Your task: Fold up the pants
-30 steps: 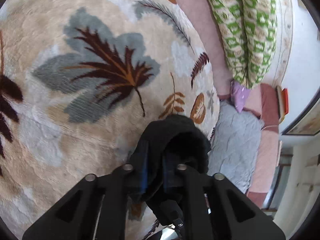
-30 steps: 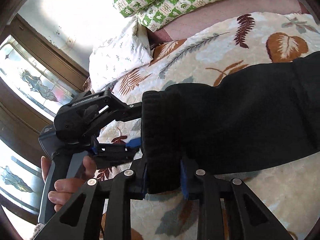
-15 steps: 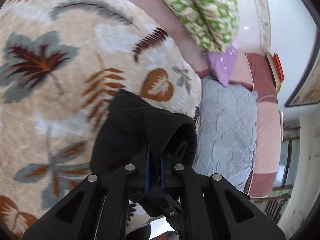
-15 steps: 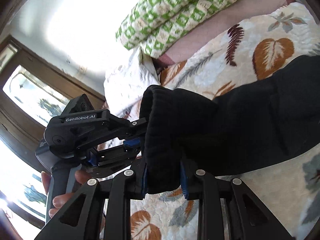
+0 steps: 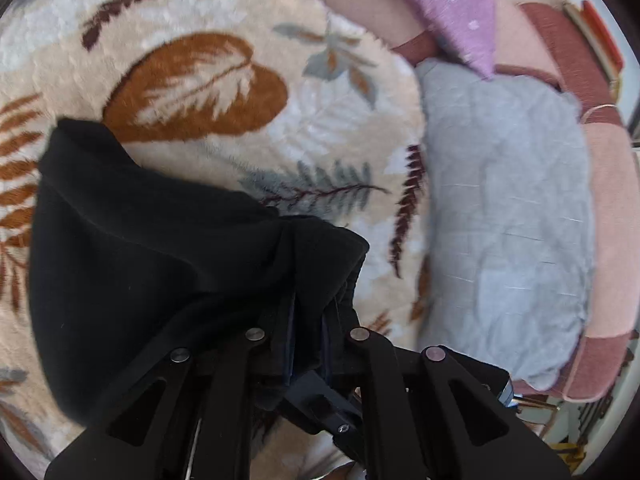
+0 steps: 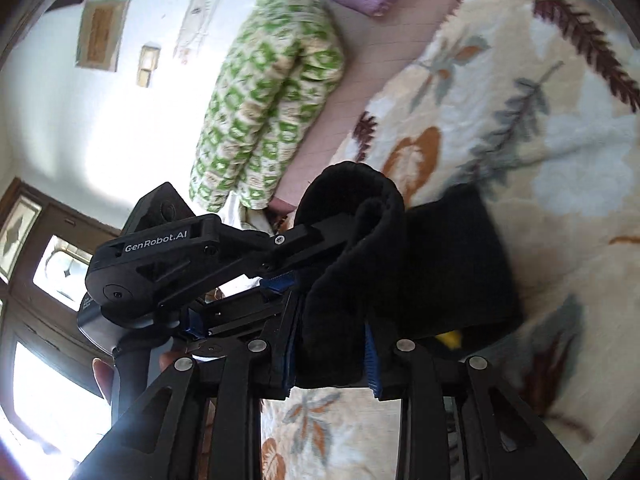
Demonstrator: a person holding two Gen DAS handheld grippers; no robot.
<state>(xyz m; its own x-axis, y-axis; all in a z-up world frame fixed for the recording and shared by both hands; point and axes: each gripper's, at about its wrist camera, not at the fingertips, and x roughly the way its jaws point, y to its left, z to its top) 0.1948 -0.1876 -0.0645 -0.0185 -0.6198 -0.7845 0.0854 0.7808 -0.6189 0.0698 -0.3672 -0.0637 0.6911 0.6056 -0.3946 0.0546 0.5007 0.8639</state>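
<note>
Black pants (image 6: 420, 264) pinched by both grippers.
Left gripper (image 5: 308, 332) and right gripper (image 6: 328, 344) clamped on soft ribbed fabric trailing toward ten o'clock over plush leaf-print blanket (image 5: 320, 120).

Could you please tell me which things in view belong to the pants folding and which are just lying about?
Job: black knit pants, left tool, right tool.

Lying about: green patterned quilt, purple pillow, grey cushion, leaf-print blanket.

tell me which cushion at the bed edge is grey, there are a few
The big flat grey cushion, lying right beside the leaf blanket. The purple pillow above it is smaller and dotted, and the green checked bolster is long and rolled.
</note>
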